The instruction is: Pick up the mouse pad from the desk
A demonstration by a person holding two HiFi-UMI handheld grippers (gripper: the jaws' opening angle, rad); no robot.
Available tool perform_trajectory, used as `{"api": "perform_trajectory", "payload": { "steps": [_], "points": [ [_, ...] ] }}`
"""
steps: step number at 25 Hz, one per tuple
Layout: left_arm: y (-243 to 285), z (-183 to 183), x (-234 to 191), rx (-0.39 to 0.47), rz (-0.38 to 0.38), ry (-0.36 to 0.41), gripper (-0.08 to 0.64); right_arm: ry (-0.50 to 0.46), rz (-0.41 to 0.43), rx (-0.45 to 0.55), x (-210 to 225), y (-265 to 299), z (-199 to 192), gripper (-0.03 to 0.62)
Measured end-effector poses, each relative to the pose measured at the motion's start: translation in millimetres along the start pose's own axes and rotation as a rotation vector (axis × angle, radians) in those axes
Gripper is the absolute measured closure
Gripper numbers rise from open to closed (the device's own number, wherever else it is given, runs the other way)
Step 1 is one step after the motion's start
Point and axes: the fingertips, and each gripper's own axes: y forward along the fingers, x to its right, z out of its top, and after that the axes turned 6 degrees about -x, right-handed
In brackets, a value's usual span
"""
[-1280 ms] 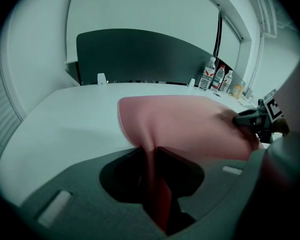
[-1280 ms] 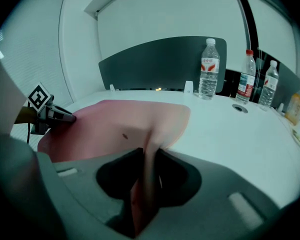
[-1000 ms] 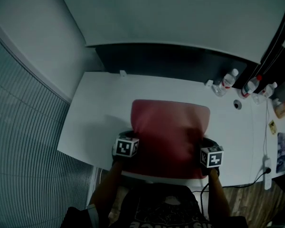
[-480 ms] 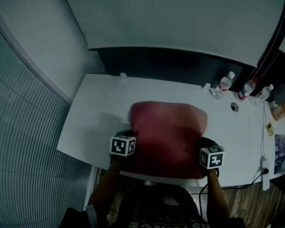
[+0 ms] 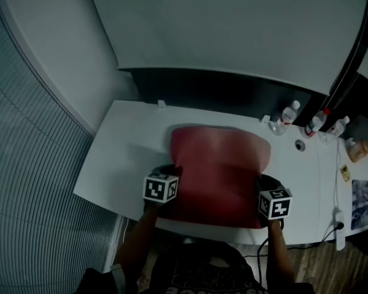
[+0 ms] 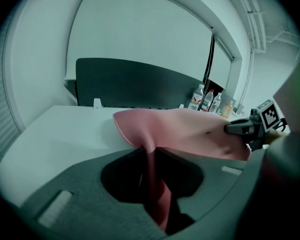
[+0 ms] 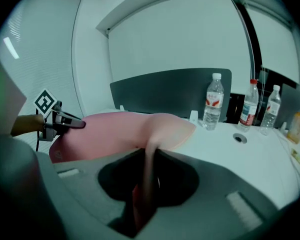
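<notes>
A large pink-red mouse pad (image 5: 219,170) hangs above the white desk (image 5: 122,152), held at its two near corners. My left gripper (image 5: 169,176) is shut on the pad's left near edge; in the left gripper view the pad (image 6: 190,131) runs between the jaws and spreads away to the right. My right gripper (image 5: 261,190) is shut on the right near edge; the right gripper view shows the pad (image 7: 115,131) pinched between the jaws and stretching left. Each gripper view shows the other gripper at the pad's far side. The pad's far edge droops toward the desk.
Three water bottles (image 5: 288,113) and an orange bottle (image 5: 358,150) stand at the desk's back right, by a cable hole (image 5: 300,144). A dark partition (image 5: 221,87) runs along the desk's back. A power strip (image 5: 339,228) lies at the right edge.
Both grippers have risen with the pad. The pad has come up off the desk and its far edge now reaches closer to the partition in the head view.
</notes>
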Motion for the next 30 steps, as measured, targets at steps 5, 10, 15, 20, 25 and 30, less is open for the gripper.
{"api": "perform_trajectory", "payload": {
  "steps": [5, 10, 15, 20, 25, 30],
  "points": [
    [-16.3, 38.7, 8.6, 0.086, 0.012, 0.03, 0.479, -0.028, -0.017, 0.077, 6.8, -15.1, 31.4, 0.528],
    [-31.5, 71.0, 18.3, 0.162, 0.018, 0.058, 0.477, -0.058, -0.046, 0.14, 12.9, -30.9, 60.9, 0.526],
    [-49.8, 103.8, 23.9, 0.244, 0.03, 0.074, 0.477, -0.086, -0.072, 0.23, 14.5, -48.7, 99.8, 0.526],
    [-69.5, 128.5, 30.2, 0.306, 0.048, 0.102, 0.477, -0.127, -0.093, 0.291, 11.6, -65.7, 126.4, 0.526],
    [-86.8, 155.0, 34.0, 0.372, 0.065, 0.118, 0.477, -0.158, -0.119, 0.355, 10.4, -79.8, 154.7, 0.526],
    [-103.2, 174.2, 35.9, 0.423, 0.081, 0.127, 0.477, -0.183, -0.138, 0.415, 6.8, -92.3, 176.5, 0.526]
  ]
}}
